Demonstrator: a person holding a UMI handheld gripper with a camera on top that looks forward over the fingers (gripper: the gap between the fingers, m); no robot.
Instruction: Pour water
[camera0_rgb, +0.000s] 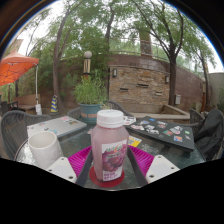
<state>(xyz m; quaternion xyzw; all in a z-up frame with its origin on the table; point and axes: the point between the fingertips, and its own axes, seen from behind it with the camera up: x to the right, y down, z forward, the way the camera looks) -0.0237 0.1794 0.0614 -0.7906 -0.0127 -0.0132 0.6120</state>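
One bottle (110, 148) stands upright on a glass-topped table (150, 148), directly between the gripper (111, 160) fingers; it has a pale pink screw cap, a clear body and a pink, purple and white label whose writing is too small to read. Its base sits on a round red coaster (96, 178). The two magenta pads (141, 159) flank the bottle closely on either side, the fingers set at a narrow spread, but whether the pads actually press on the bottle cannot be told. Just left of the left finger stands one white cup (44, 148), upright and open at the top. Beyond the cup lies one flat grey tablet-like slab (59, 126). A small yellow object (134, 142) shows just right of the bottle. Further right, one dark tray (163, 132) holds several small white and pale pieces, too small to count. Behind the table stands one plant in a teal pot (90, 113), a stone wall (140, 85) and trees, with one orange parasol (15, 69) off to the left and a dark chair (12, 130) below it.
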